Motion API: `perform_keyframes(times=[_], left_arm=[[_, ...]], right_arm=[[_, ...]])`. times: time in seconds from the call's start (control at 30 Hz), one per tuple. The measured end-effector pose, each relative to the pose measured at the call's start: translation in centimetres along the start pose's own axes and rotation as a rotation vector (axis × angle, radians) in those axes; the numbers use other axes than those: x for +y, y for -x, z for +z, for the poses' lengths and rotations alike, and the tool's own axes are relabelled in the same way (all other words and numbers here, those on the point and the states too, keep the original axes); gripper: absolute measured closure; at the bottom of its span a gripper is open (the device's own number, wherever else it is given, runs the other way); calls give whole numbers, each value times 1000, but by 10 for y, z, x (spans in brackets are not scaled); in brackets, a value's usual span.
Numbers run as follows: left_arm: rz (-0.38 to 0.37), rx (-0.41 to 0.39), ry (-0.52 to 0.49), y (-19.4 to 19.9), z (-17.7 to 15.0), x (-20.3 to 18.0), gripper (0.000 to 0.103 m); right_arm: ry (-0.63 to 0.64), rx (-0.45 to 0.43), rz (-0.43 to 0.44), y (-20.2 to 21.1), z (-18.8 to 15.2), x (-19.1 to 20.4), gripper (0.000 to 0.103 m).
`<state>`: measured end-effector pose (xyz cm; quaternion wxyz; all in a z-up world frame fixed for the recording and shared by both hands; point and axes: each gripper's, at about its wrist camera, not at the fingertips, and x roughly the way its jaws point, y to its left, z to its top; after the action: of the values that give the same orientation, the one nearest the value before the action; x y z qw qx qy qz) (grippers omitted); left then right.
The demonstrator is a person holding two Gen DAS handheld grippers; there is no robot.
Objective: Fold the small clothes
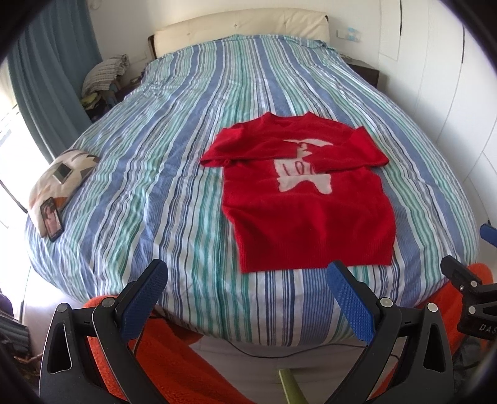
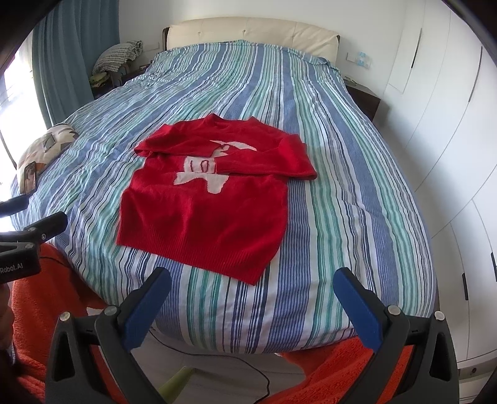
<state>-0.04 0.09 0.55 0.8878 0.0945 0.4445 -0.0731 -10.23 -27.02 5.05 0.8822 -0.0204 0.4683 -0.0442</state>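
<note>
A small red sweater (image 1: 307, 217) with a white figure on its chest lies flat on the striped bed cover (image 1: 174, 174), both sleeves folded across the chest. It also shows in the right wrist view (image 2: 205, 217). My left gripper (image 1: 248, 276) is open and empty, held off the bed's near edge, short of the sweater's hem. My right gripper (image 2: 251, 282) is open and empty, also off the near edge, just below the hem's right corner. The right gripper's side shows at the left wrist view's right edge (image 1: 472, 289).
A patterned cushion (image 1: 59, 183) with a phone (image 1: 51, 220) lies at the bed's left edge. A cream headboard (image 1: 242, 28) stands at the far end. White wardrobe doors (image 2: 450, 130) line the right side. Orange towelling (image 2: 341, 373) lies under the grippers. A curtain (image 1: 46, 77) hangs at left.
</note>
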Motion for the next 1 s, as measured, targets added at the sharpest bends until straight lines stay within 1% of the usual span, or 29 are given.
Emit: perform_keyframes(times=[1.0], left_arm=[[6, -2, 14, 0, 0, 2, 1]], right_arm=[[-2, 12, 2, -2, -2, 4, 0]])
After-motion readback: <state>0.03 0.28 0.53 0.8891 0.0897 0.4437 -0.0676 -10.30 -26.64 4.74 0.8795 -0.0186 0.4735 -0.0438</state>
